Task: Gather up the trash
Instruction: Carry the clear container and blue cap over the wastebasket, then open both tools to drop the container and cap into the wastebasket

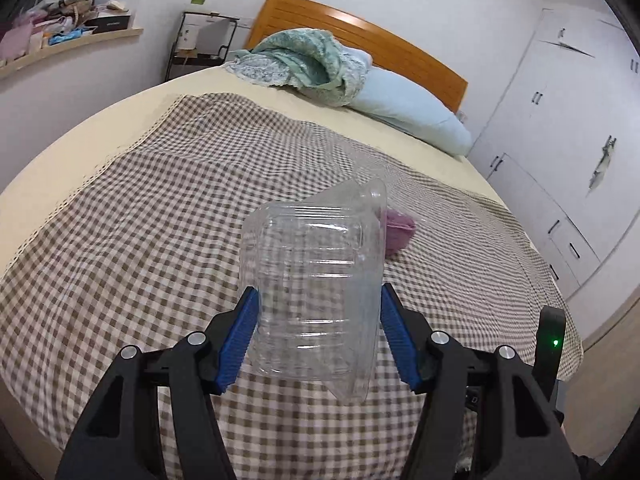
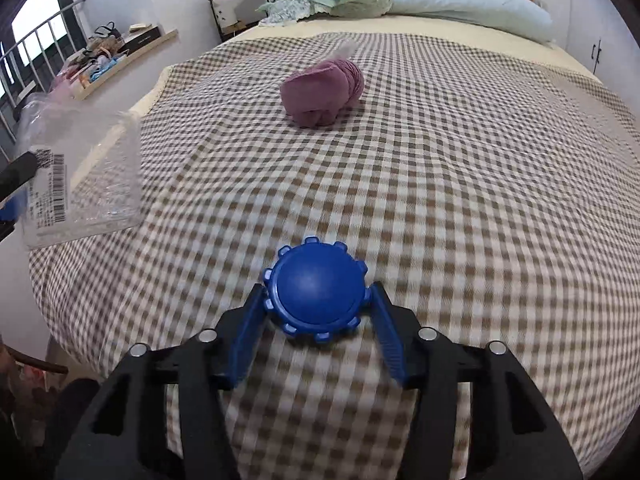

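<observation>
Left gripper (image 1: 316, 320) pinches the clear plastic container (image 1: 316, 280); right gripper (image 2: 316, 316) clamps the blue cap (image 2: 316, 290). Overtight fingers could crush the thin container.

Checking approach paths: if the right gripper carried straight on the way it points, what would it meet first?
The right gripper, shut on a blue knobbed lid, points toward the purple bundle; only checked bedcover lies between. Depth is unclear.

One clear plastic clamshell container (image 1: 316, 292), centre of the left wrist frame. One blue ridged cap (image 2: 316, 292) at lower centre and one rolled purple cloth (image 2: 322, 92) at upper centre of the right wrist frame. One checkered blanket (image 2: 440, 184), one pale blue pillow (image 1: 408, 110), one green bundled blanket (image 1: 304, 62), two grippers (image 1: 318, 320) (image 2: 316, 320).
</observation>
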A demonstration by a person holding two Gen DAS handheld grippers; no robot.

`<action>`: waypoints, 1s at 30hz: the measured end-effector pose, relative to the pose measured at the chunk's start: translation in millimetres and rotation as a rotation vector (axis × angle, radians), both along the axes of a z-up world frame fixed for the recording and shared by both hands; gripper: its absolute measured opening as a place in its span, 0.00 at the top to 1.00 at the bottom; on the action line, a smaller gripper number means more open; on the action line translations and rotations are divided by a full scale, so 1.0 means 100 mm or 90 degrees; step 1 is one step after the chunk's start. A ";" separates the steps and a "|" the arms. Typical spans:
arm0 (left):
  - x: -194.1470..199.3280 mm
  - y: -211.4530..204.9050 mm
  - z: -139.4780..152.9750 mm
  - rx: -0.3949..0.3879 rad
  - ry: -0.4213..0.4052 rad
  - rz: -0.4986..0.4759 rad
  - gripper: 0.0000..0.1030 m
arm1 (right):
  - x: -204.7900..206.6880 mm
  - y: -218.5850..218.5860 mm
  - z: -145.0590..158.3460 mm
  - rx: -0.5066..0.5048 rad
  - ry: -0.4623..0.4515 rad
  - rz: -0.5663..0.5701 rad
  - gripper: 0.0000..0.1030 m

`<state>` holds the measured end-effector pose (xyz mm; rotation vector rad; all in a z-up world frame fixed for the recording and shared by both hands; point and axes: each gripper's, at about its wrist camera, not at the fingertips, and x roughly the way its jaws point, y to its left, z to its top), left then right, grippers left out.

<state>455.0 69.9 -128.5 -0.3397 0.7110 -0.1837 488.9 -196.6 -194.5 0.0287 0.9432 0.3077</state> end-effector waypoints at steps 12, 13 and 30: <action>-0.35 -0.77 0.49 -0.006 -0.028 -0.126 0.43 | -0.90 -1.14 0.71 -0.029 -0.097 -0.121 0.50; -0.39 -0.92 0.50 -0.015 -0.019 -0.154 0.43 | -1.06 -1.35 0.74 -0.037 -0.098 -0.148 0.50; -1.25 -4.53 -0.53 0.191 0.237 -0.657 0.43 | -2.78 -4.14 -0.91 0.051 0.198 -0.479 0.50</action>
